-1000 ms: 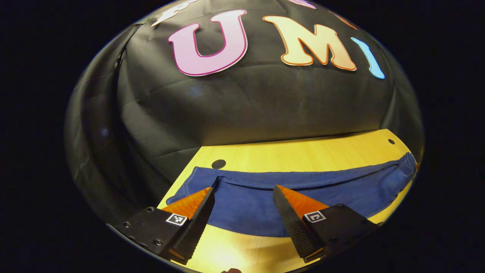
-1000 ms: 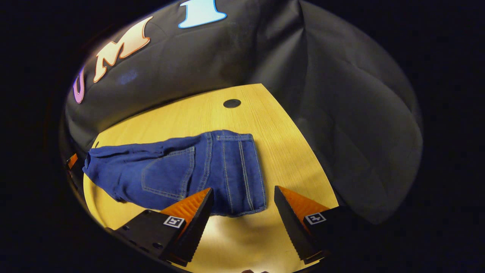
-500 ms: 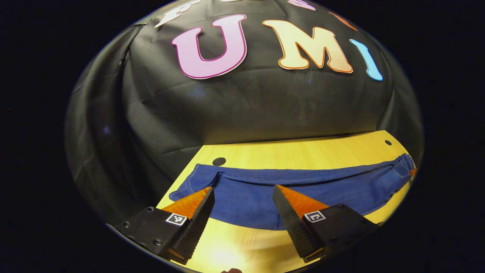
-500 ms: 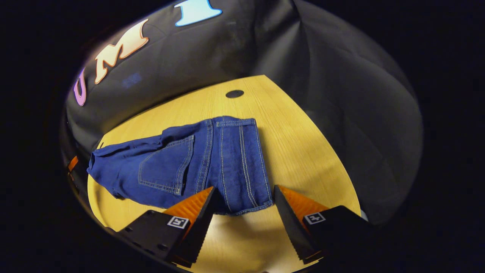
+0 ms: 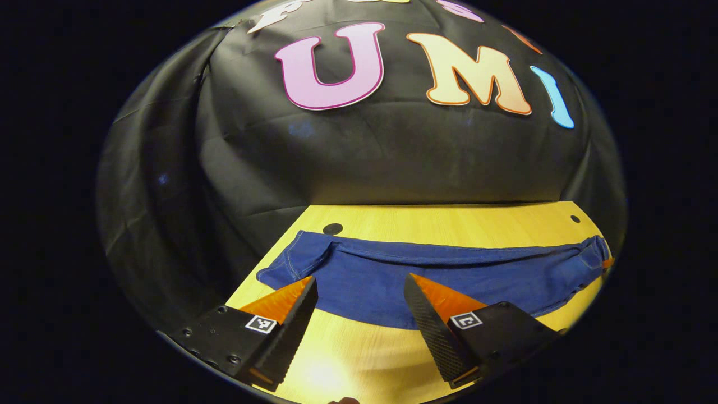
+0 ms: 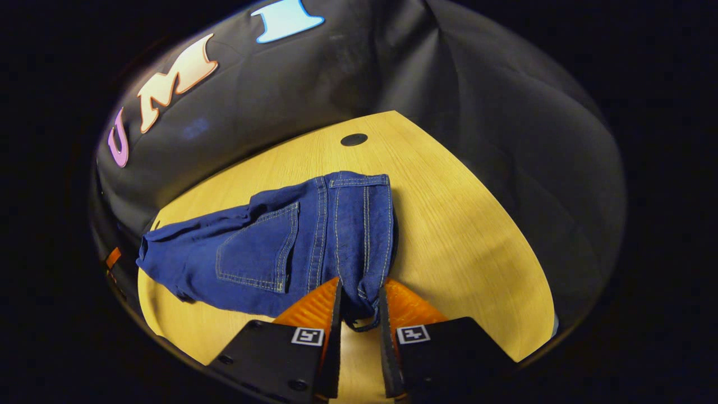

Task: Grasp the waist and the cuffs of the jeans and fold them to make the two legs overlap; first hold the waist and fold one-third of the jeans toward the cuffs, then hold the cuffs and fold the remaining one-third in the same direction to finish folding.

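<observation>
On the table (image 6: 460, 224) the jeans (image 5: 426, 275) lie crosswise, waist (image 6: 359, 235) pinched in the right gripper (image 6: 359, 306), cuffs (image 5: 291, 266) just ahead of the left gripper (image 5: 359, 294), its jaws spread.

- jeans (image 5: 449, 275) right end cut off at the left gripper view's rim
- jeans' near waist corner hidden between right gripper (image 6: 359, 303) fingers
- table (image 6: 460, 224) near edge cut off
</observation>
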A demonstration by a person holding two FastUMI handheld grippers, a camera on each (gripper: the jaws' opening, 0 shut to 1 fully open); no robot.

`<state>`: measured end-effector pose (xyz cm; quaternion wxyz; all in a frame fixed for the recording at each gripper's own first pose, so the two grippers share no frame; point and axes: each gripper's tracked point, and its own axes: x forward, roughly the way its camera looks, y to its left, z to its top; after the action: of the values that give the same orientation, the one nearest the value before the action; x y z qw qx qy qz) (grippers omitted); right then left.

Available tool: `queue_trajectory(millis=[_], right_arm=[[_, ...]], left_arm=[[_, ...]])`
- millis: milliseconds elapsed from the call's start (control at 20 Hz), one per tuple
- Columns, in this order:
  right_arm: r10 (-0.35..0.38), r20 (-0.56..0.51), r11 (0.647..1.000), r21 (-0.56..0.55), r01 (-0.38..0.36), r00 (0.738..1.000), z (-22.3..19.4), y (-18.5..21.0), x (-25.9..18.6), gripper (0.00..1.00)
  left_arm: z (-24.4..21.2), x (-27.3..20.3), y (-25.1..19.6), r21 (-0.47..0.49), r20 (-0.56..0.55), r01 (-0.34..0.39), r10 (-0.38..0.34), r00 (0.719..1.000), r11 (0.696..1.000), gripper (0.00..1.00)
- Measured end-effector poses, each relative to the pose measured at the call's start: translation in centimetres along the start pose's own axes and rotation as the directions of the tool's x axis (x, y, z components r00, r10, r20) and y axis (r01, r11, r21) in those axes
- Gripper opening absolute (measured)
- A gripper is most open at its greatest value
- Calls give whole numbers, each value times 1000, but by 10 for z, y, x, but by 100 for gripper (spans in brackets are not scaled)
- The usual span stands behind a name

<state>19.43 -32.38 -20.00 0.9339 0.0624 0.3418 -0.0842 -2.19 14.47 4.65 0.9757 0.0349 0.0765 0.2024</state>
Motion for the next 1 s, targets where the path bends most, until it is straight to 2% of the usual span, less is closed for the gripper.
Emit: queue_trajectory(millis=[50, 100, 150, 250, 350, 450, 500, 650, 750, 800, 850, 900, 950, 1000], right_arm=[[-11, 0, 1000, 25, 11, 1000, 3, -1, 0, 23], [-26, -2, 998, 52, 26, 1000, 4, -1, -2, 22], [-41, 7, 998, 57, 40, 999, 5, 0, -3, 13], [-70, 16, 997, 42, 69, 997, 6, 0, -5, 2], [-77, 42, 994, 77, 74, 996, 20, 6, -17, 6], [-71, 118, 990, 126, 57, 990, 48, 11, -33, 4], [-88, 153, 990, 121, 69, 984, 61, 10, -43, 4], [-177, 231, 984, 39, 172, 957, 90, -4, -74, 4], [-191, 293, 981, 23, 193, 937, 112, -2, -97, 3], [-174, 316, 984, 33, 173, 932, 118, 3, -108, 0], [-133, 338, 991, 41, 126, 932, 126, 15, -117, 3], [-68, 358, 997, 50, 54, 931, 131, 35, -123, 0], [13, 370, 998, 56, -36, 929, 132, 60, -126, 3], [94, 378, 991, 55, -124, 921, 130, 92, -124, 0]], left_arm=[[-1, 0, 0, -5, 1, 2, -2, 1000, 1000, 96], [-1, 1, 0, -8, 3, 4, -4, 1000, 1000, 96], [-2, 1, 0, -9, 3, 8, -8, 1000, 1000, 96], [-3, 1, 0, -3, -1, 22, -22, 1000, 1000, 96], [-4, 1, 1, 9, -8, 34, -34, 999, 999, 96], [-5, 0, 1, 12, -12, 45, -45, 999, 999, 95], [-5, 0, 0, 12, -14, 52, -52, 999, 999, 95], [-5, 0, 0, 6, -5, 65, -65, 998, 998, 96], [-6, 0, 0, -7, -3, 72, -72, 997, 997, 95], [-6, 0, -1, -17, -2, 75, -75, 997, 997, 96], [-6, -1, -3, -29, -2, 77, -77, 997, 997, 100], [-7, 0, -5, -39, -4, 78, -78, 997, 996, 96], [-7, 0, -5, -48, -5, 79, -79, 997, 996, 96], [-7, 0, -6, -56, -6, 77, -78, 997, 995, 96]])
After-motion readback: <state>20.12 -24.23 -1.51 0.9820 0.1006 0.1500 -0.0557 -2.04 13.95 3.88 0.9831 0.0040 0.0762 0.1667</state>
